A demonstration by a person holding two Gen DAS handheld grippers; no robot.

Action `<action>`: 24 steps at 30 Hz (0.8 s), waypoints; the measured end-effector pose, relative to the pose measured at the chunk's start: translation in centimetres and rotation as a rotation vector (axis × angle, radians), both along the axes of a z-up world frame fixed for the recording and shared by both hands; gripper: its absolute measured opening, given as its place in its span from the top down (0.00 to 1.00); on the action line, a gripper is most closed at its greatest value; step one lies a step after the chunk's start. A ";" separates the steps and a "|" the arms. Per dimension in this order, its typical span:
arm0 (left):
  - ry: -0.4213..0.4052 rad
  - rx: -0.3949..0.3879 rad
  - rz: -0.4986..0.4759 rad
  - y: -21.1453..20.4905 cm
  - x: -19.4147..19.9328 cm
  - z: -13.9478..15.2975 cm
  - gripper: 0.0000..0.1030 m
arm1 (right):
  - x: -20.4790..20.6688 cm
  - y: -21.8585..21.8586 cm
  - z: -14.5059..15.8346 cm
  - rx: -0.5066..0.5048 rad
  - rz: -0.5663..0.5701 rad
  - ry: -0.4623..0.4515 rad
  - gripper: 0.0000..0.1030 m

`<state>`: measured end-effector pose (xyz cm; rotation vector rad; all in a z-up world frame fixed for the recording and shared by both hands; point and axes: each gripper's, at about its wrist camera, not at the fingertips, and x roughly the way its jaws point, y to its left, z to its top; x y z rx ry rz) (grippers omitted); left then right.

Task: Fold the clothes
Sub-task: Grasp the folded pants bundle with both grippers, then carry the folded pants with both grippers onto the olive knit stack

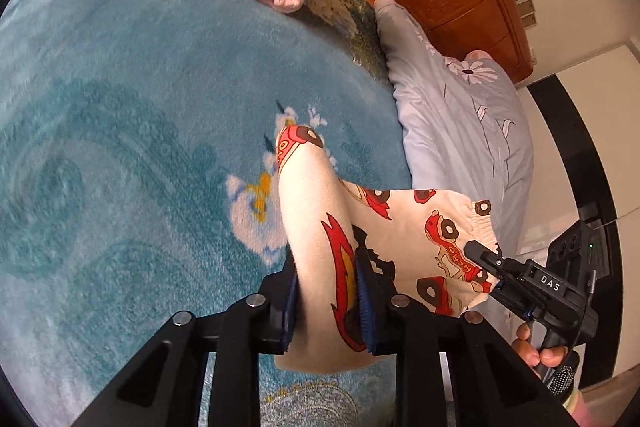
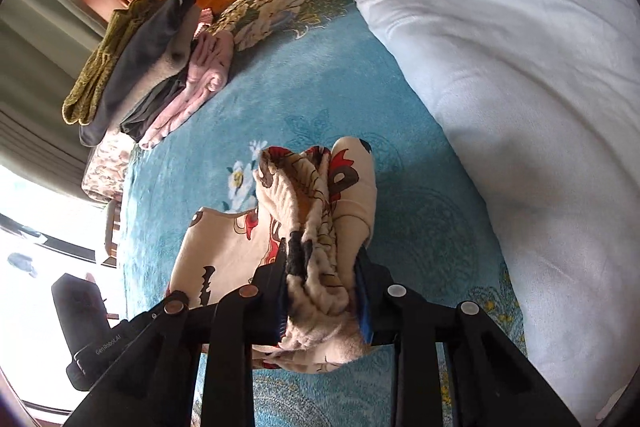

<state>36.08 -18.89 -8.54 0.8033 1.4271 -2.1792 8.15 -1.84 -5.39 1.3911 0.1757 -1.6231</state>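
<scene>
Left of the car-print garment (image 1: 404,227), the left gripper (image 1: 326,301) was clenched on one edge, lifting it above the blue blanket (image 1: 120,107). To its right, the right gripper (image 2: 322,291) pinched the bunched waistband. Even tension would likely flatten creases before lowering.

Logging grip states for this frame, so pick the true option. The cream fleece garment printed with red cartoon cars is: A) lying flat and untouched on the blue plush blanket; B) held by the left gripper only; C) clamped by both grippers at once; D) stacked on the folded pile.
C: the left gripper and the right gripper each pinch the cream fleece garment printed with red cartoon cars.
</scene>
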 end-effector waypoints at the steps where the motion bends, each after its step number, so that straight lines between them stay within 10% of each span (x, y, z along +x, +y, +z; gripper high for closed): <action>1: 0.001 -0.023 -0.005 -0.7 0.0 0.9 0.74 | 0.1 -0.4 0.5 -0.009 0.008 -0.005 0.73; 24: 0.066 -0.609 0.118 -31.7 2.3 28.5 0.75 | 3.6 -32.5 25.2 -0.466 0.266 0.152 0.73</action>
